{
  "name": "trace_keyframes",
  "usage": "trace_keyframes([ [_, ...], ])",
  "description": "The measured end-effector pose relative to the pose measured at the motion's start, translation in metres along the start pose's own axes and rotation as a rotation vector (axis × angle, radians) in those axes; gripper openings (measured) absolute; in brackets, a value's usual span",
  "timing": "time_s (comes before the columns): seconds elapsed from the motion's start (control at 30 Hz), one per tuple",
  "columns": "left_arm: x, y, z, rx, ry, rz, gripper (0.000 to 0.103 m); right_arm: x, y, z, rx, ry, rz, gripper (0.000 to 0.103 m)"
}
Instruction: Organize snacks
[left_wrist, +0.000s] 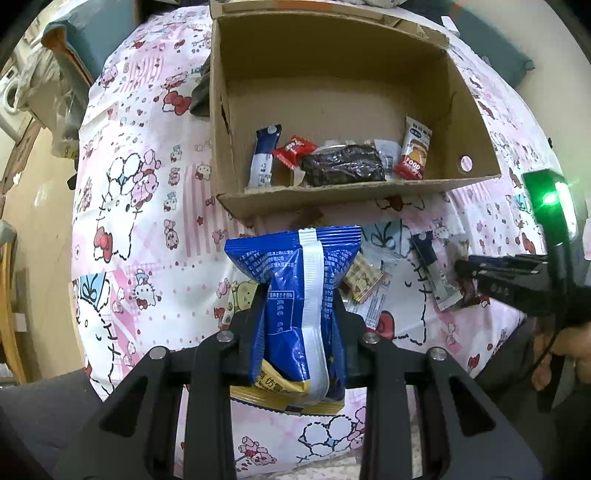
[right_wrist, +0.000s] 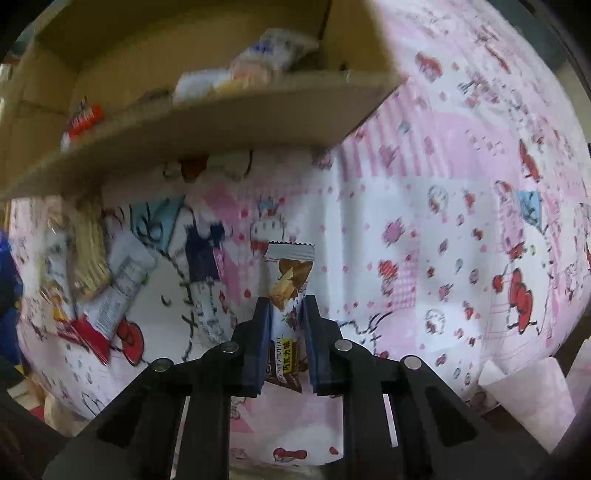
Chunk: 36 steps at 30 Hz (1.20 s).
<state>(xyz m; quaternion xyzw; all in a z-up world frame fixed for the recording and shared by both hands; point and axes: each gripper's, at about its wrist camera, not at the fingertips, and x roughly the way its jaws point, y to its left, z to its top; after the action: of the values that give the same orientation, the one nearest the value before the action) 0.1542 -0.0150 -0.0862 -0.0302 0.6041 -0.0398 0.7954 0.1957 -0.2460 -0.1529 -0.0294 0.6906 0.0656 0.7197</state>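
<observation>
My left gripper (left_wrist: 299, 295) is shut on a blue snack bag (left_wrist: 299, 280) and holds it above the cloth, just in front of the open cardboard box (left_wrist: 332, 192). The box holds several snacks: a blue-white stick (left_wrist: 263, 155), a red packet (left_wrist: 293, 149), a dark wrapped cake (left_wrist: 341, 164) and a red-white pouch (left_wrist: 414, 149). My right gripper (right_wrist: 285, 301) is shut on a small white-brown chocolate snack packet (right_wrist: 289, 280) above the cloth. It also shows at the right of the left wrist view (left_wrist: 465, 267).
Loose snack packets (right_wrist: 92, 280) lie on the pink cartoon tablecloth (right_wrist: 424, 221) left of my right gripper, also in the left wrist view (left_wrist: 373, 284). The box's front wall (right_wrist: 207, 125) rises close ahead. A plastic bag (left_wrist: 44, 99) sits at far left.
</observation>
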Motion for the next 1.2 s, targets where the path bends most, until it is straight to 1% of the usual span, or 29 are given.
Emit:
trace_keyframes([
  [0.1, 0.000, -0.001, 0.000, -0.002, -0.005, -0.008, 0.026, -0.016, -0.003, -0.003, 0.026, -0.061, 0.076, 0.018],
  [0.2, 0.000, -0.002, -0.002, -0.002, -0.009, -0.005, 0.026, -0.029, -0.003, -0.007, 0.028, -0.117, 0.119, 0.018],
  [0.23, 0.000, -0.001, -0.002, -0.005, -0.011, -0.005, 0.026, -0.035, -0.003, -0.007, 0.030, -0.142, 0.150, 0.018],
  [0.3, 0.000, 0.001, -0.002, -0.018, -0.015, -0.008, 0.026, -0.045, -0.003, -0.008, 0.029, -0.169, 0.186, 0.018],
  [0.33, 0.000, 0.001, -0.003, -0.022, -0.017, -0.008, 0.026, -0.050, -0.002, -0.009, 0.027, -0.184, 0.218, 0.018],
  [0.4, 0.001, 0.003, -0.003, -0.028, -0.022, -0.008, 0.026, -0.055, 0.001, -0.007, 0.008, -0.183, 0.264, 0.018],
  [0.47, 0.001, 0.005, -0.003, -0.034, -0.019, -0.016, 0.026, -0.060, 0.008, -0.008, -0.023, -0.196, 0.271, 0.018],
  [0.57, -0.002, 0.006, -0.005, -0.038, -0.024, -0.008, 0.026, -0.065, 0.016, -0.014, -0.053, -0.216, 0.313, 0.018],
  [0.63, -0.007, 0.006, -0.007, -0.041, -0.034, -0.009, 0.026, -0.075, 0.017, -0.013, -0.059, -0.234, 0.357, 0.018],
  [0.8, -0.028, 0.006, -0.015, -0.061, -0.084, -0.005, 0.026, -0.093, 0.026, -0.015, -0.066, -0.298, 0.486, 0.018],
  [0.93, -0.048, 0.010, -0.012, -0.091, -0.140, 0.007, 0.026, -0.111, 0.037, -0.015, -0.105, -0.377, 0.573, 0.018],
  [1.07, -0.065, 0.019, 0.000, -0.128, -0.195, 0.013, 0.026, -0.130, 0.035, -0.014, -0.108, -0.474, 0.623, 0.018],
  [1.2, -0.076, 0.024, 0.018, -0.134, -0.242, 0.029, 0.026, -0.143, 0.022, -0.011, -0.052, -0.559, 0.671, 0.018],
])
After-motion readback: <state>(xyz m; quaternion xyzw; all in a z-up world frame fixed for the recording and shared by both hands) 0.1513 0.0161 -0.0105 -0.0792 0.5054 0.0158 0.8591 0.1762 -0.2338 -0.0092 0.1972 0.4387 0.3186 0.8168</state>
